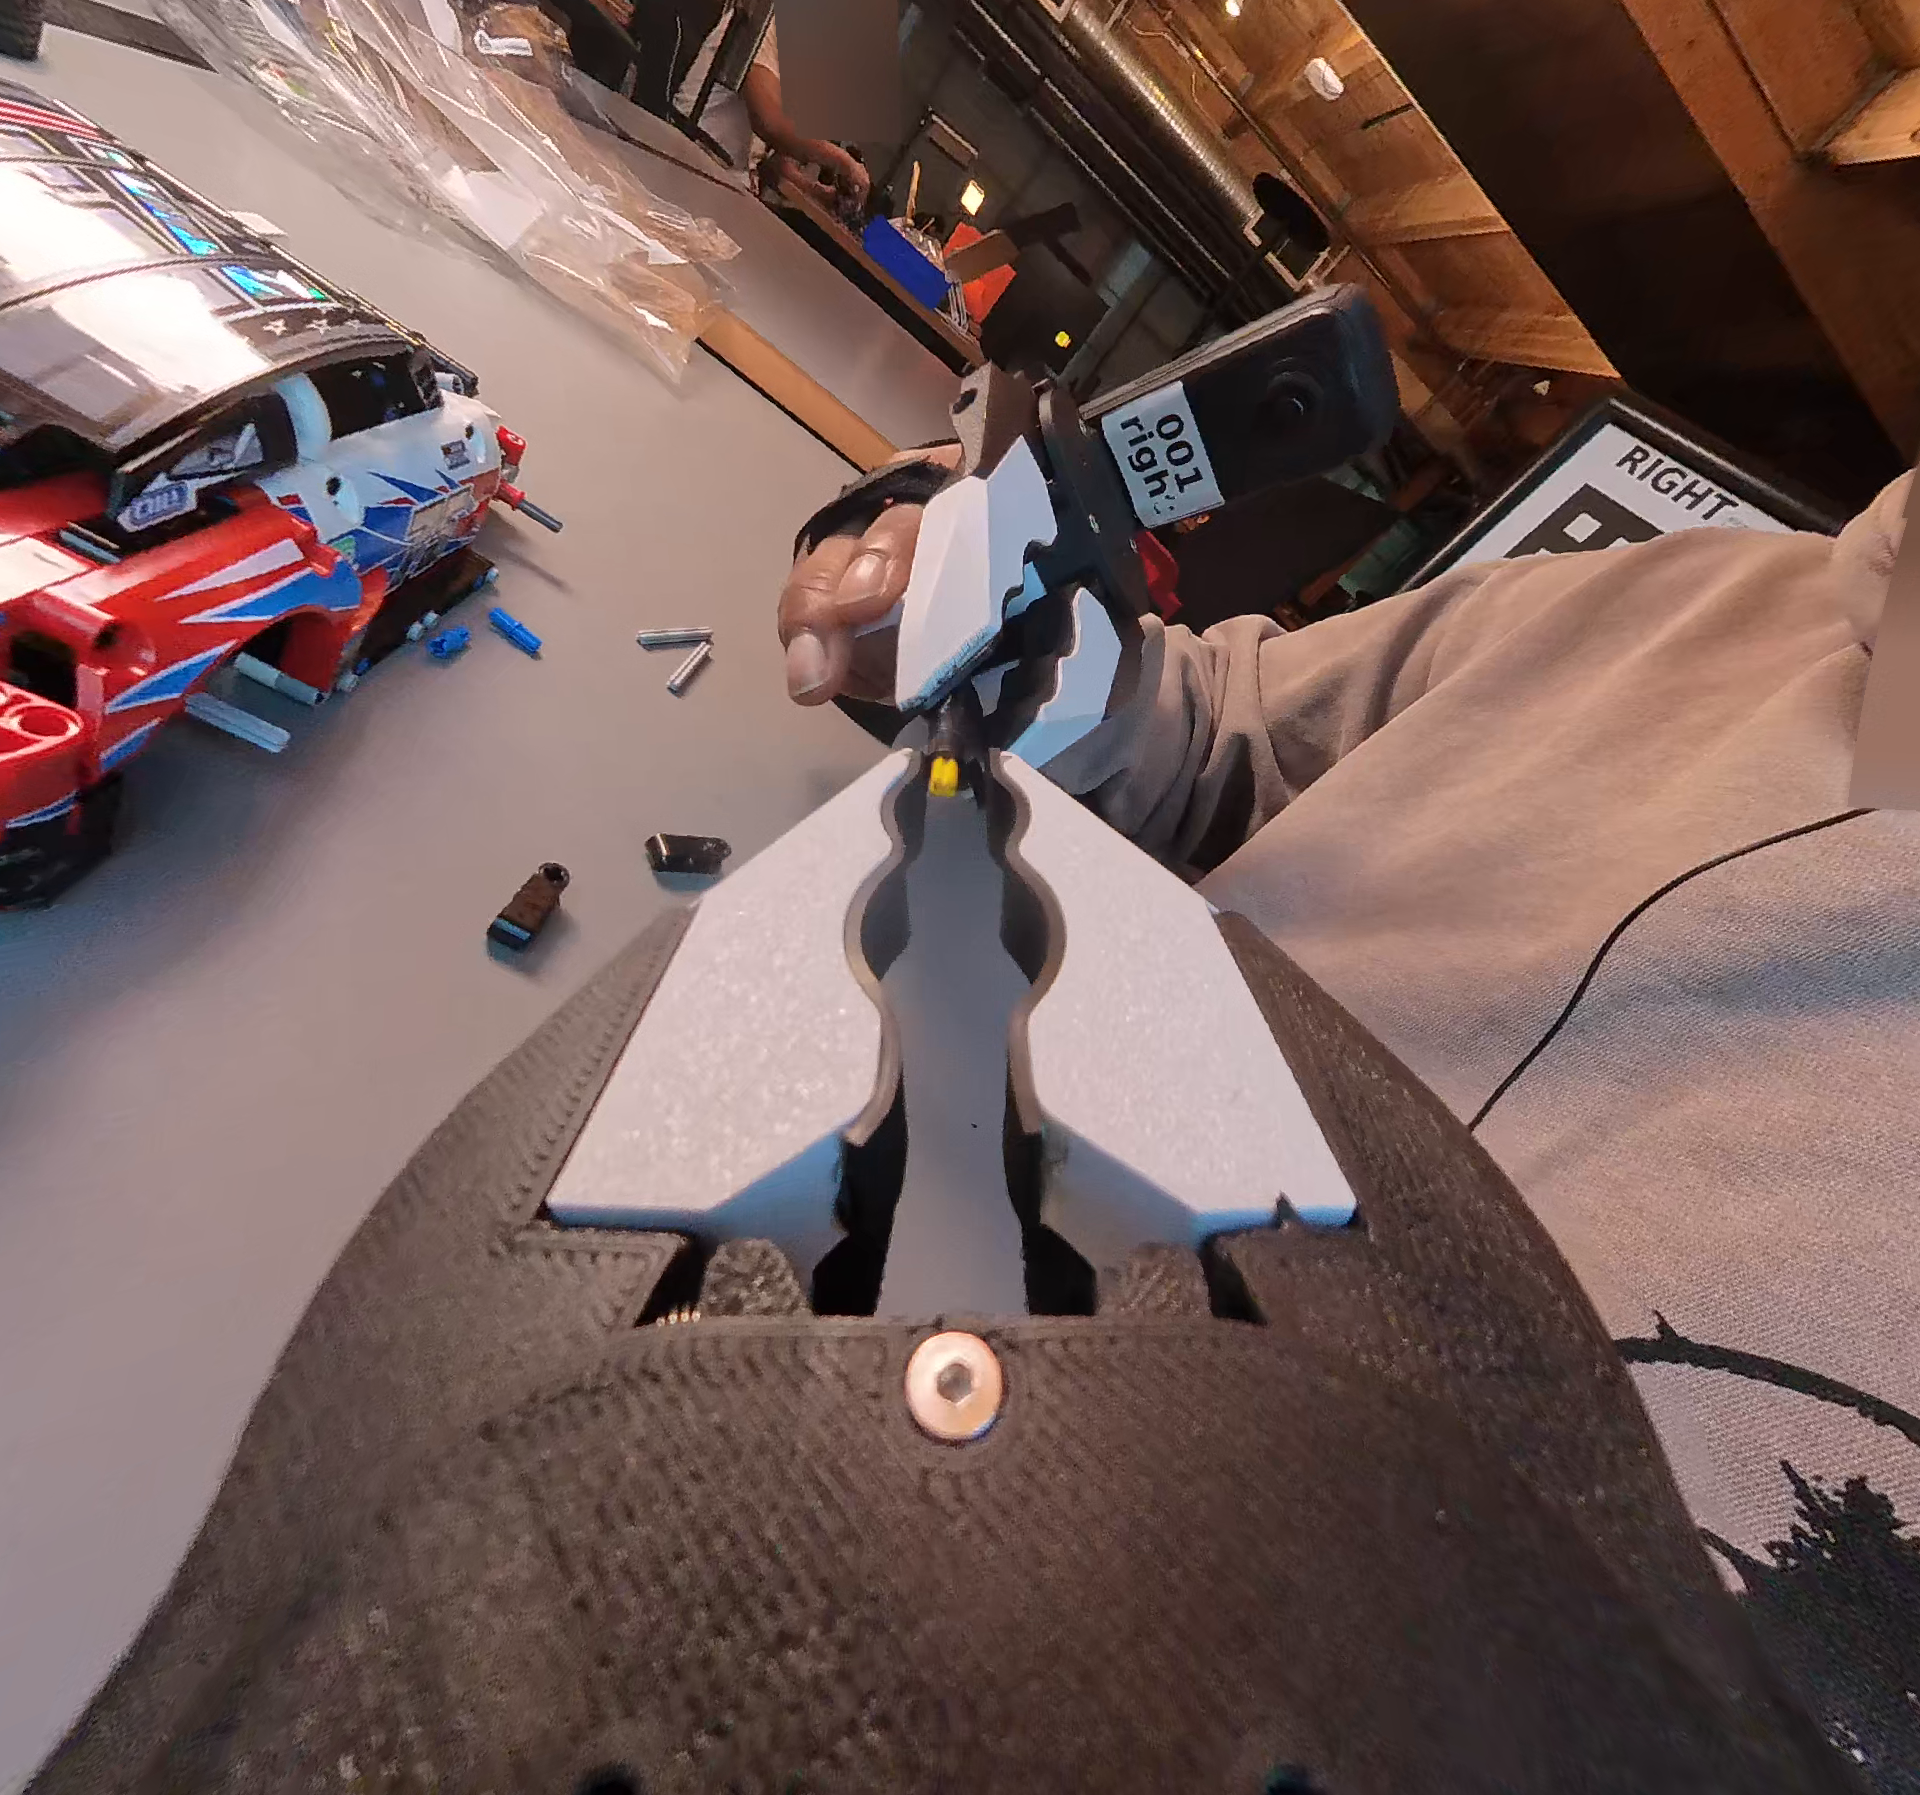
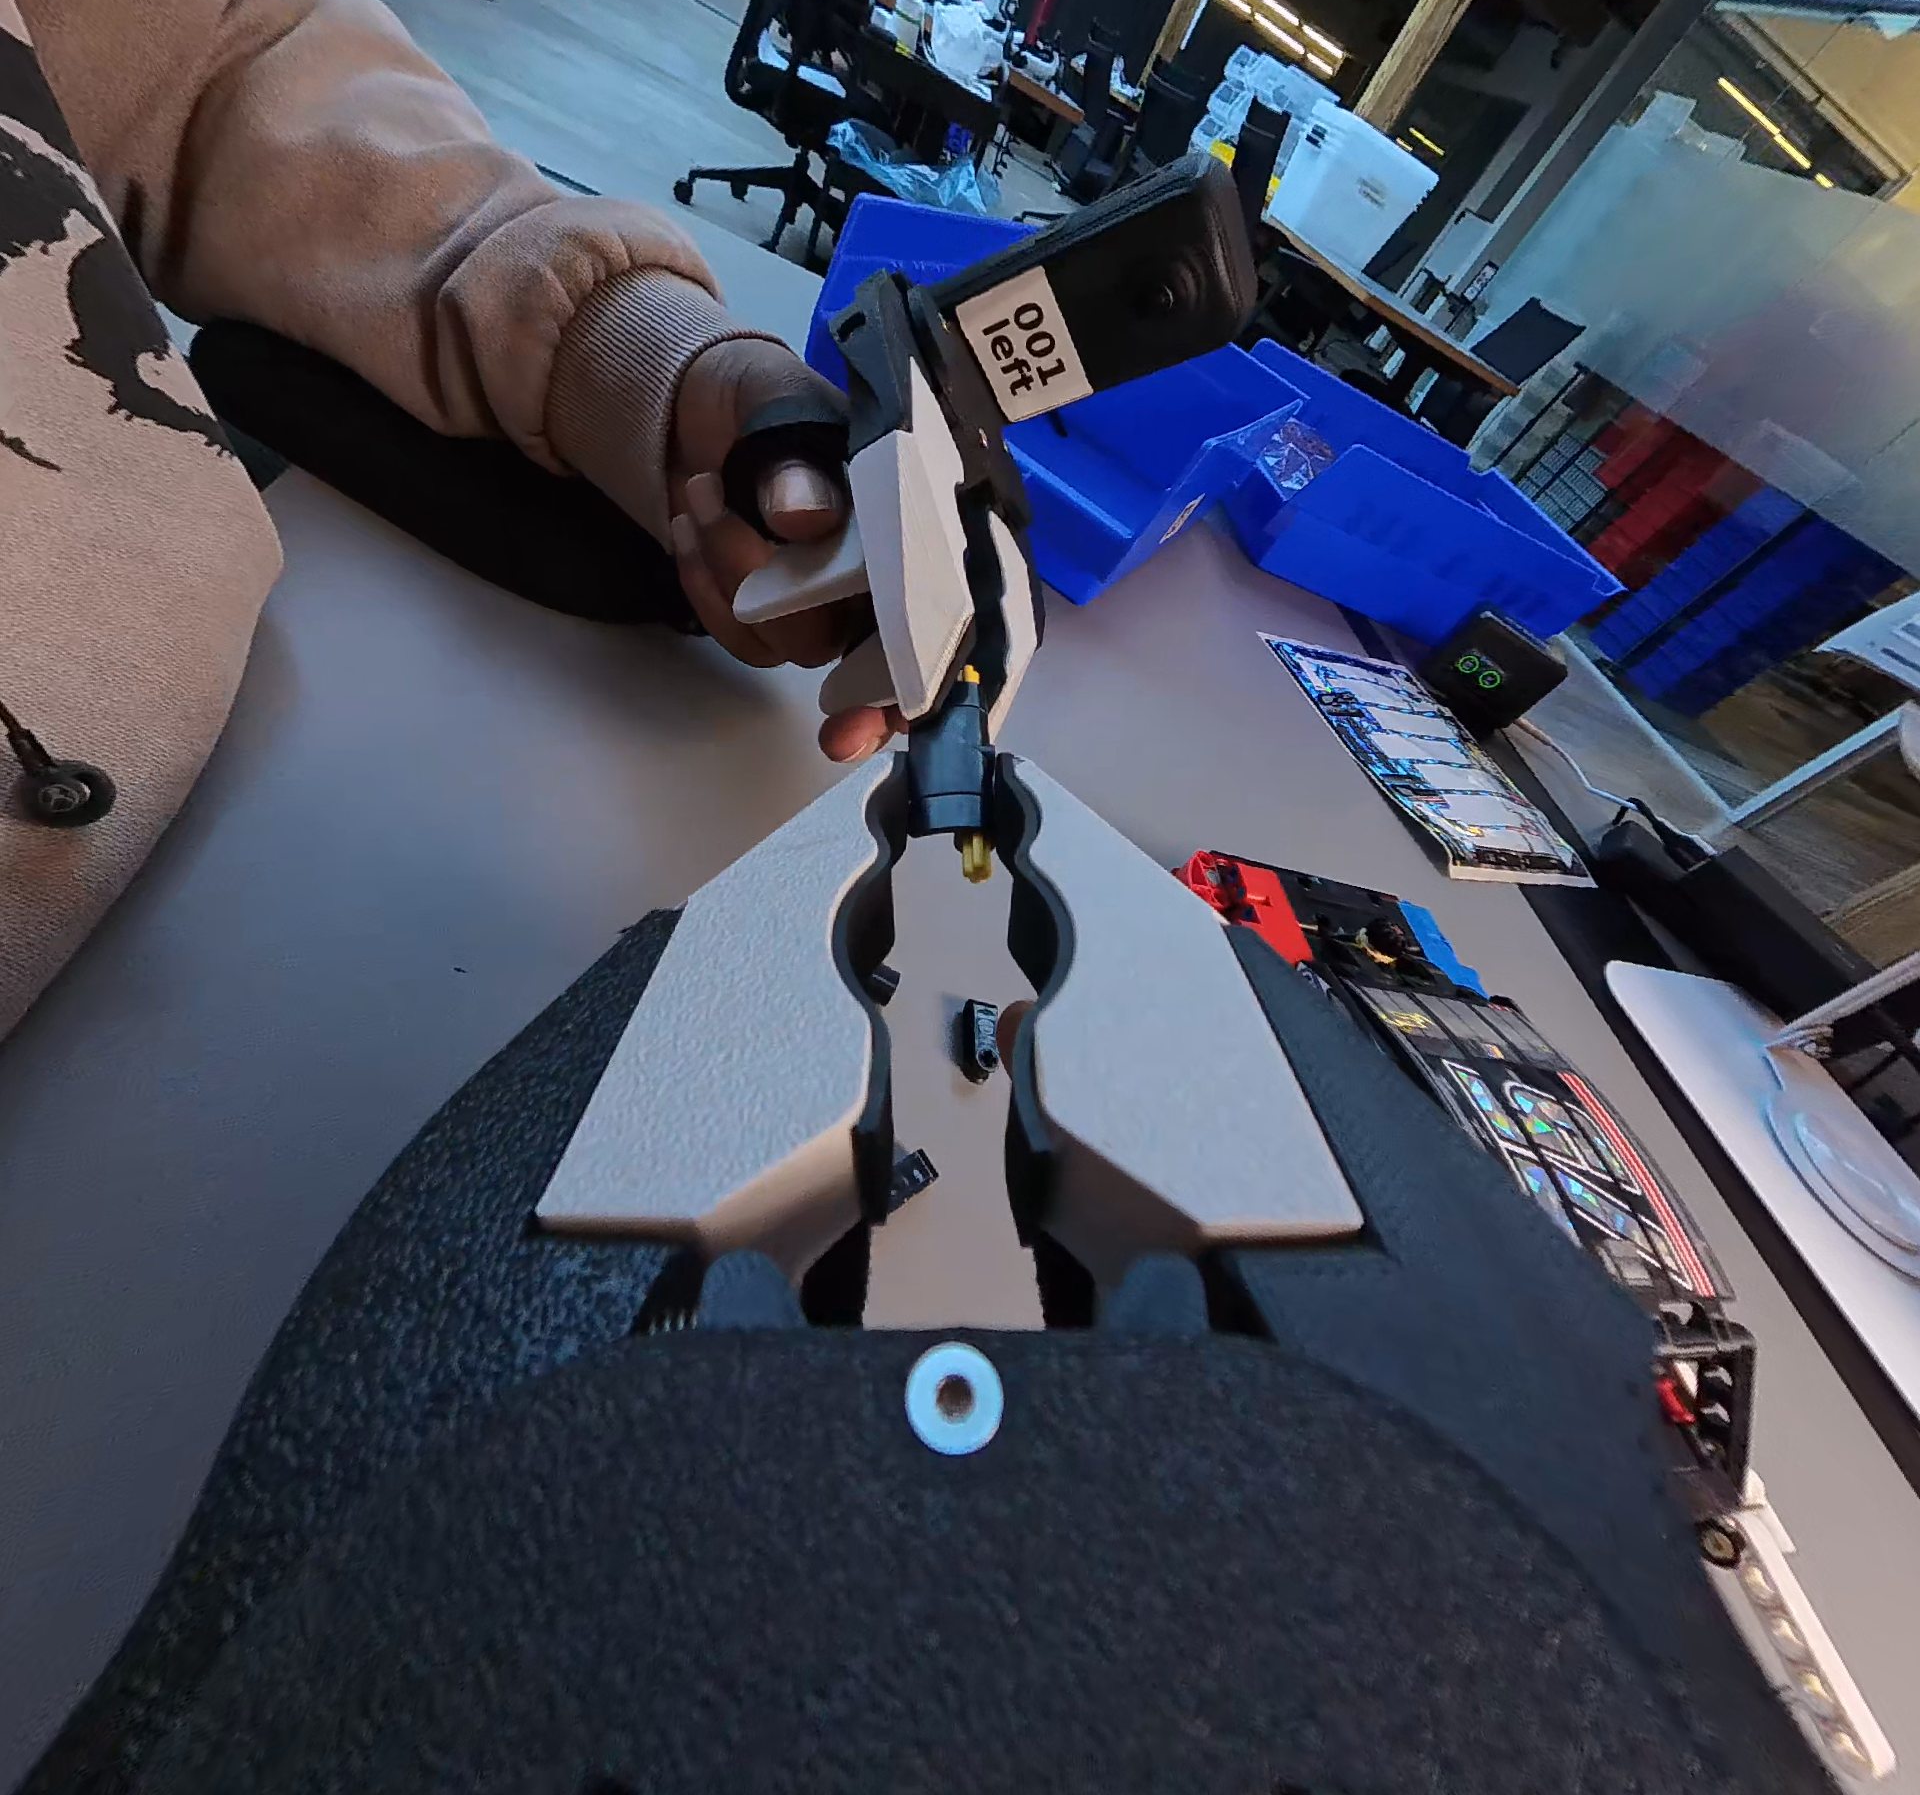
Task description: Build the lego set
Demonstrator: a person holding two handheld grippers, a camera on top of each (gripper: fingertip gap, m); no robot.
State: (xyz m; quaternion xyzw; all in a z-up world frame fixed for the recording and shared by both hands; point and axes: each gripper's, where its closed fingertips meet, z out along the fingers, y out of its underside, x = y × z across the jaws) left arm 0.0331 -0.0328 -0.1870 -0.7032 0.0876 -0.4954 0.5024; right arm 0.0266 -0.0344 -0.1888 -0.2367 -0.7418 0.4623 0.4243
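Mostly hidden, yellow pin (image 1: 942, 775) pinched in left tool (image 1: 951, 769), right tool (image 2: 951, 789) clamping black connector (image 2: 948, 777)

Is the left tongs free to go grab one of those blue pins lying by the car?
Probably not yet: the left tongs grip a yellow axle in a black connector held by the right tongs. The blue pins lie unobstructed.

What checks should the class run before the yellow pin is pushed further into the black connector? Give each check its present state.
1. Right gripper grips the black connector: ok.
2. Left gripper closed on the yellow pin: ok.
3. Pin lined up with the connector hole: cannot tell, the jaws hide the joint.
4. Pin passes through: ok, a yellow tip shows beneath.
5. Spare black parts within reach on the table: ok.
6. Car model clear of both grippers: ok.
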